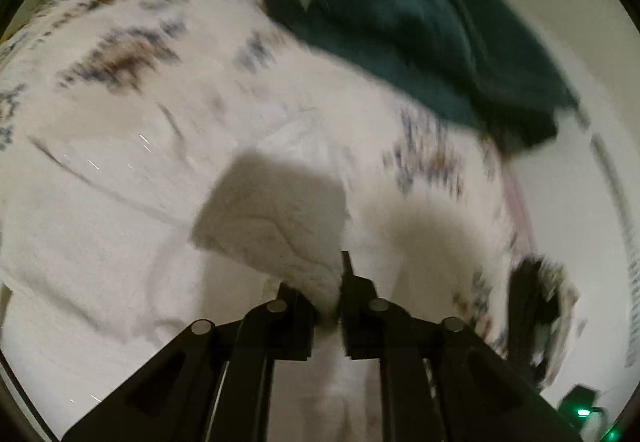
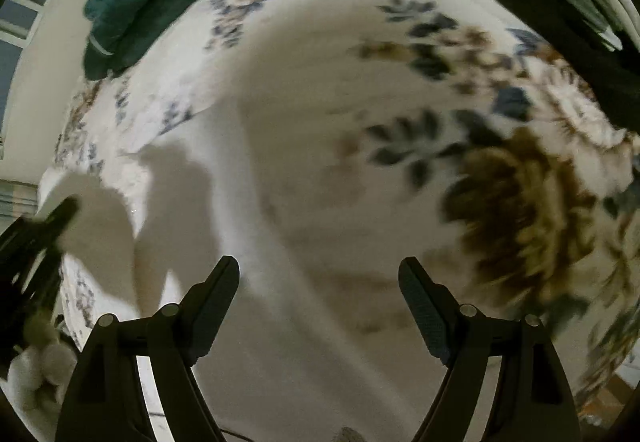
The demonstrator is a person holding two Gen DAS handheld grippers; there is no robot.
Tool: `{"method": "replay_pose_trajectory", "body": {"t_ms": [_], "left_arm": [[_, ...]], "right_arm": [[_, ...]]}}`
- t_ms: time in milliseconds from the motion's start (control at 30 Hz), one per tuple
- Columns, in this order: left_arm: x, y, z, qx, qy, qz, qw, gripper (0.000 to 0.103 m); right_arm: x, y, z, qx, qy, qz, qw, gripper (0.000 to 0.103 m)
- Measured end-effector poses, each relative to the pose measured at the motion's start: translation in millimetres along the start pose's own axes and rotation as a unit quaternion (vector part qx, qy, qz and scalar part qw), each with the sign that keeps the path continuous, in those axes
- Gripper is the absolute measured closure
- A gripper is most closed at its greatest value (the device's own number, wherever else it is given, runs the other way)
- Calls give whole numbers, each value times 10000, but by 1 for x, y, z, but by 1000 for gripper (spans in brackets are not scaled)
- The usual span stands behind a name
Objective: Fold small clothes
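Floral bedding in cream with brown and blue-grey blooms (image 2: 516, 198) fills both views, blurred by motion, with pale wall beyond its edges.

One small white garment of soft, fleecy cloth (image 1: 276, 210) is in play. In the left wrist view it hangs at frame centre, directly ahead of the left gripper (image 1: 326, 288), whose fingers are nearly shut and pinch the garment's lower corner; the rest of the piece fans up and to the left from that pinch, a folded flap with its shadowed face toward the camera. In the right wrist view the same garment (image 2: 100, 218) shows at the far left edge, hanging from that dark gripper.

By contrast the right gripper (image 2: 320, 282) stands wide open with nothing between its fingers, only bare bedding below them. The garment lies well to the left of it in its own frame, so the left hand alone has the cloth and the right would probably have to cross leftward to take a free corner.

Counted: two grippers, one white garment held, one dark teal heap of cloth (image 1: 420, 30) at the upper right of the left view, well apart from the held piece. A black object (image 2: 560, 2) sits at the upper right of the right view; what it is cannot be told.
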State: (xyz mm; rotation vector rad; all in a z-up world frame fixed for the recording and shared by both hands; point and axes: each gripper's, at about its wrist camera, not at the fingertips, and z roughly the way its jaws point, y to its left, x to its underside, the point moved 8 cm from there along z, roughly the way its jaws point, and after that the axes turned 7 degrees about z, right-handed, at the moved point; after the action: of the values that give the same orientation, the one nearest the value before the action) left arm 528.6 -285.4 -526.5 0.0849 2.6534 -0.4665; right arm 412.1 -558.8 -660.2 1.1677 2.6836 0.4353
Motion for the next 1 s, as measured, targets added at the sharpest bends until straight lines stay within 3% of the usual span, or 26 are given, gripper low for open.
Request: {"method": "replay_pose_trajectory", "body": {"t_ms": [67,133,167,200,233,267,333,467,567,733,767,800,833,867,967,1000], "left_arm": [[15,-19,25,-444,386,360,9976,86],[25,-27,29,-673,441,613,9949,67],[28,-28,26,-721,396,693,9942,63],[31,-26,19,-747,329,781,9936,43],[35,-23,17,-792,291,847,9928,14],[39,-24,17,-868,269,885,9919,5],[49,-2,-2,-1174,133,859,9893,4],[72,72,-42,-1910,20,532,9801,4],[95,125,-63,-2475,60,291,9684,4],[132,179,-78,-2929,317,-65,9556,4],[138,187,-79,-2982,367,-136,9537,4],[146,193,-81,-3014,407,-204,9524,4],[152,197,-81,-3013,427,-253,9523,4],[155,200,-81,-3011,446,-298,9521,4],[168,206,-79,-2887,508,-436,9551,4],[171,206,-77,-2823,536,-484,9566,4]], "right_arm": [[-10,-22,-1,-35,246,-65,9997,19],[-15,-32,-2,-103,453,-106,9989,19],[-20,-41,-5,-131,583,-119,9981,19],[-25,-46,-7,-184,721,-130,9971,19],[-33,-50,-9,-309,838,-128,9959,20],[-41,-51,-12,-426,913,-133,9948,20],[-49,-42,-13,-585,996,-197,9931,31],[-81,6,4,-924,1086,-503,9885,32],[-108,57,48,-1035,1318,-784,9827,31],[-119,133,140,-1251,2219,-1028,9615,32],[-114,140,146,-1310,2324,-1094,9575,37],[-112,152,148,-1332,2319,-1364,9539,88],[-113,159,148,-1127,2150,-1655,9559,95],[-124,167,142,-958,1751,-1813,9630,95],[-161,173,137,-689,1171,-1552,9785,96],[-165,174,142,-596,1179,-1512,9796,96]]}}
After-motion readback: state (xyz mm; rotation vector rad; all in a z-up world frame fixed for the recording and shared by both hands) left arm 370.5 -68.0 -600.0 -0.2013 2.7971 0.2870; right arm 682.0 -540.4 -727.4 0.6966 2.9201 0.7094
